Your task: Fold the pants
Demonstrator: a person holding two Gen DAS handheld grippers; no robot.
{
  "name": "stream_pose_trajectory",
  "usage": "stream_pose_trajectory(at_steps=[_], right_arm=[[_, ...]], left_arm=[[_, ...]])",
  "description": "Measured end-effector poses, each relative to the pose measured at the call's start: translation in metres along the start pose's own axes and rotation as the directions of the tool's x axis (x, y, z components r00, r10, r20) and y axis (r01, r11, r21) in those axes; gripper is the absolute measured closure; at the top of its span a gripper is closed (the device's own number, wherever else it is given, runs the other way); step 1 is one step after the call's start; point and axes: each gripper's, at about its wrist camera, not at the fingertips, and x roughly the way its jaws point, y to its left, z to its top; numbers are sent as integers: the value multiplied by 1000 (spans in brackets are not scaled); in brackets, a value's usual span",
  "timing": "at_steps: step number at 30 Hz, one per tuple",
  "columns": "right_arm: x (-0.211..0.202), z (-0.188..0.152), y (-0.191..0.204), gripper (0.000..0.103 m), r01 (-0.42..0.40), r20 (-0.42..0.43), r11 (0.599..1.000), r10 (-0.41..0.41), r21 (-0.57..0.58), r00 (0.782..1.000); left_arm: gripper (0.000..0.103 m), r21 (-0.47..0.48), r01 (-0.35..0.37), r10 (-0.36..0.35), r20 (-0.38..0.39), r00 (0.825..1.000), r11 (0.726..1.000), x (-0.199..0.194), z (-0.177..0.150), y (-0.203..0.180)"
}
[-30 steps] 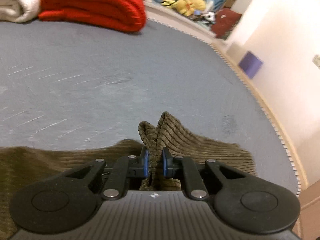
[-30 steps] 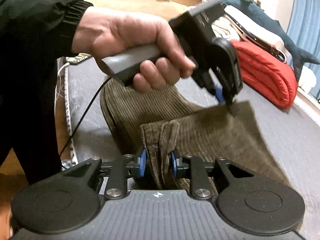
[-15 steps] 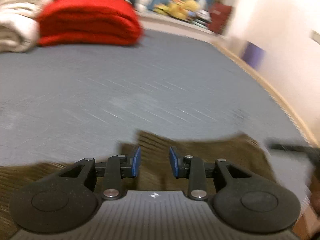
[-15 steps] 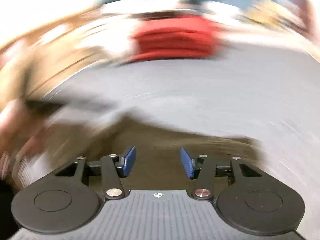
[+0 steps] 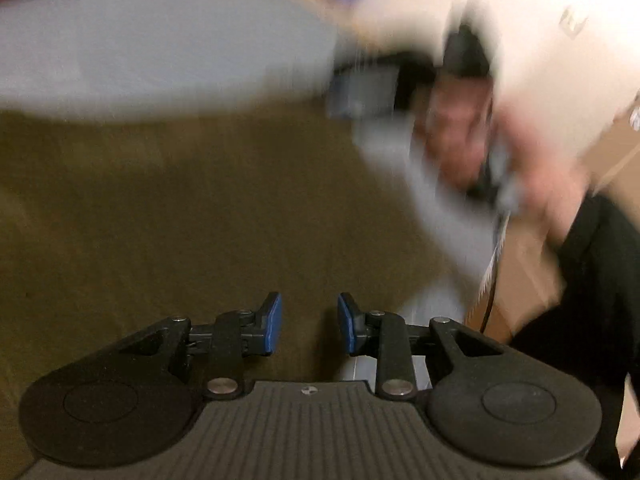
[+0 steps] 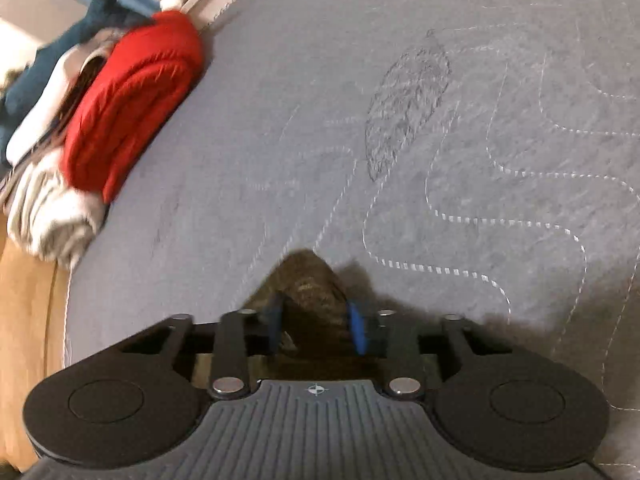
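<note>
Olive corduroy pants [image 5: 192, 208] lie spread on the grey bed [image 6: 440, 120]. Left gripper [image 5: 309, 326] hangs part-open, empty. Right gripper [image 6: 316, 322] is closing on a bunched corner. Soft, floppy stuff: best pinched at hems or corners.

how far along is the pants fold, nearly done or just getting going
Mid-job, likely. Done: cannot be judged; the olive corduroy pants lie spread on the grey mattress, folds hidden by blur. In hand: the right tool is closing on a raised peak of cloth, while the left tool hangs open above the fabric, gripping nothing. Left: carry that peak over, lay it flat, then any final fold.
</note>
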Motion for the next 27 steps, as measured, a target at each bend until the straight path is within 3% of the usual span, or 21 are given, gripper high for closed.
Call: stream_pose_trajectory(at_steps=[2, 4, 7, 10, 11, 13, 14, 15, 16, 17, 18, 19, 20, 21, 22, 24, 25, 26, 27], right_arm=[[-7, 3, 18, 82, -18, 60, 995, 24, -101, 998], [-16, -1, 41, 94, -48, 120, 970, 79, -238, 990], [-33, -3, 61, 103, 50, 279, 912, 73, -408, 958], [-37, 15, 45, 103, 189, 366, 938, -74, -291, 928], [-37, 19, 41, 103, 190, 362, 944, -83, -270, 928], [-36, 19, 40, 99, 98, 277, 954, -16, -282, 961], [-33, 17, 43, 92, 51, 215, 948, 18, -313, 976], [-28, 10, 47, 64, 38, 161, 935, 20, -352, 987], [-23, 5, 51, 46, 63, 133, 923, -13, -379, 991], [-17, -1, 53, 18, 110, 117, 912, -69, -395, 991], [-11, -6, 53, 16, 156, 109, 902, -122, -402, 987], [-5, -8, 50, 18, 171, 96, 902, -145, -396, 985], [1, -8, 46, 28, 162, 68, 916, -148, -367, 987], [1, -11, 37, 61, 134, 43, 935, -127, -329, 991], [7, -9, 31, 70, 84, 11, 959, -84, -272, 996], [12, -6, 19, 81, 36, 14, 988, -34, -148, 999], [8, -6, 18, 82, 5, 45, 993, 0, -117, 999], [1, -6, 26, 83, -33, 101, 988, 48, -148, 994], [-9, -12, 46, 83, -35, 171, 959, 86, -281, 982]], left_arm=[[70, 8, -1, 1, -19, 1000, 1000, 5, -8, -2], [71, 30, 14, -13, -59, 998, 999, 1, -6, -5], [70, 44, 34, -31, -66, 997, 998, 1, -8, -2], [70, 37, 41, -39, -48, 998, 998, -2, -10, -2], [70, 35, 42, -41, -40, 998, 999, -4, -10, -2], [70, 27, 37, -36, -19, 999, 999, -12, -7, 6], [70, 23, 35, -35, -2, 999, 999, -18, -2, 7], [70, 21, 37, -37, 20, 999, 999, -23, 0, 7], [70, 17, 34, -35, 46, 998, 999, -29, 3, 7], [70, 11, 27, -28, 73, 997, 1000, -35, 6, 8], [70, 0, 20, -20, 94, 995, 1000, -40, 7, 11], [70, -15, 10, -8, 114, 993, 1000, -46, 8, 14], [70, -26, -2, 5, 125, 992, 1000, -48, 13, 16], [70, -42, -23, 28, 134, 991, 999, -51, 13, 20], [70, -54, -41, 48, 139, 989, 998, -51, 14, 24], [70, -84, -72, 85, 157, 984, 994, -57, 15, 27], [70, -100, -82, 98, 174, 980, 992, -61, 14, 31], [70, -115, -88, 109, 197, 974, 989, -65, 14, 35], [70, -127, -98, 125, 223, 967, 987, -70, 14, 38]])
